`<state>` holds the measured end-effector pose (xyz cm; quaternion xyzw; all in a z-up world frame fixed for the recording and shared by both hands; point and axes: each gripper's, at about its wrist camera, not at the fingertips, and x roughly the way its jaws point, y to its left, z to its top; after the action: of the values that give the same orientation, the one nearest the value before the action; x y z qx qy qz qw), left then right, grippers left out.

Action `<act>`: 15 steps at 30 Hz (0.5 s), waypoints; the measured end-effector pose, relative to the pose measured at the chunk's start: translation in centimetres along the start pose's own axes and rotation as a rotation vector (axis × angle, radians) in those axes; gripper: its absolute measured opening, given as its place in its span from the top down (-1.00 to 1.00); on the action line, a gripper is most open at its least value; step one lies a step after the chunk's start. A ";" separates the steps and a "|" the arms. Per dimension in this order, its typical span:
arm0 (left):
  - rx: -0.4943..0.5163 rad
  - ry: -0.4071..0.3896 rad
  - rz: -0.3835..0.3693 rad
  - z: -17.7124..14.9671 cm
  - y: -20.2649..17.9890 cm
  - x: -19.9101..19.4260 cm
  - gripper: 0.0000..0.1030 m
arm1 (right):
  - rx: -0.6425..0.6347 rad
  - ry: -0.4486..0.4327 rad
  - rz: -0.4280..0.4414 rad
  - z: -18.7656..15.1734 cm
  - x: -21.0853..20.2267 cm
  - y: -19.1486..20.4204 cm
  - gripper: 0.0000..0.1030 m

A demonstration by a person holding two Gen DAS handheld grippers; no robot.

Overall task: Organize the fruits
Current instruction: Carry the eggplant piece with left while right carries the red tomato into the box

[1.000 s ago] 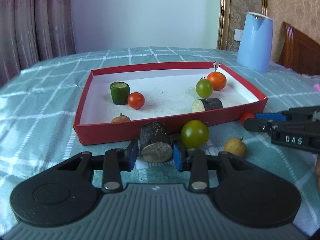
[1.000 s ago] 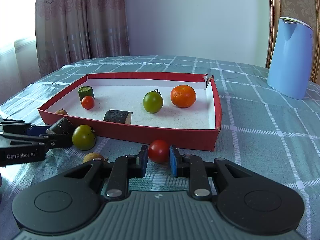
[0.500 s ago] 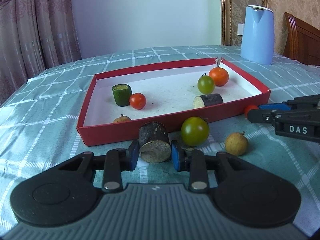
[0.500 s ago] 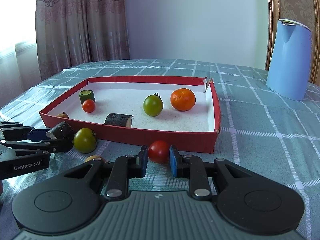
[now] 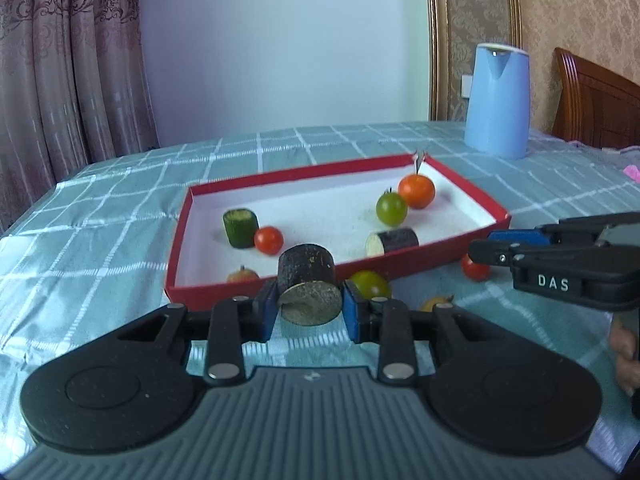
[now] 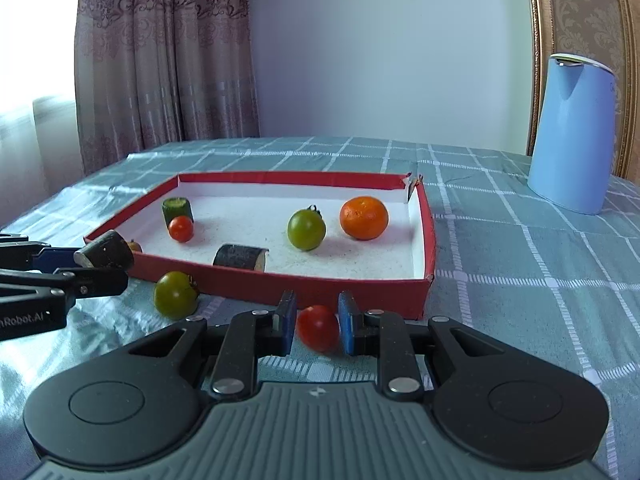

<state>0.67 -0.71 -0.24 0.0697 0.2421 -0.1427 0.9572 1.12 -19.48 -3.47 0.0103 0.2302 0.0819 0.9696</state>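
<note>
My left gripper [image 5: 309,305] is shut on a dark eggplant chunk [image 5: 308,284] and holds it lifted just in front of the red tray's near wall [image 5: 224,290]; it also shows in the right wrist view [image 6: 106,254]. My right gripper [image 6: 317,322] has its blue pads on both sides of a red cherry tomato [image 6: 318,327] on the cloth by the tray's front wall [image 6: 320,294]; the pads look close but a small gap shows. A green tomato [image 6: 175,294] and a small brown fruit [image 5: 436,303] lie on the cloth.
In the tray lie an orange [image 6: 364,217], a green tomato [image 6: 306,229], an eggplant piece [image 6: 240,257], a red tomato [image 6: 181,228], a cucumber chunk [image 6: 177,208] and a small brown fruit [image 5: 242,275]. A blue kettle [image 6: 574,134] stands far right.
My left gripper has lifted the eggplant chunk off the cloth to the height of the tray wall. My right gripper has risen and pulled back a little, the red tomato still between its pads.
</note>
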 end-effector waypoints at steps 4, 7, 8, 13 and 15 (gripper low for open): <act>-0.011 -0.001 0.017 0.8 0.2 0.7 0.42 | -0.029 -0.052 -0.010 0.2 -0.7 0.5 0.57; -0.021 0.004 0.018 1.5 0.4 1.6 0.42 | -0.030 -0.052 -0.005 0.7 -0.6 0.6 0.57; -0.021 0.006 0.020 1.7 0.5 2.0 0.42 | -0.033 -0.054 -0.005 1.0 -0.5 0.7 0.57; -0.050 0.037 0.018 3.0 0.8 4.8 0.42 | -0.062 -0.061 -0.013 3.0 0.6 1.3 0.57; -0.065 0.053 0.019 3.5 1.0 6.1 0.42 | -0.061 -0.054 -0.030 3.9 1.6 1.2 0.57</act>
<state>7.65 -1.97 -0.04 0.0446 0.2710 -0.1238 0.9535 4.13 -17.96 -0.64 -0.0203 0.2015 0.0741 0.9765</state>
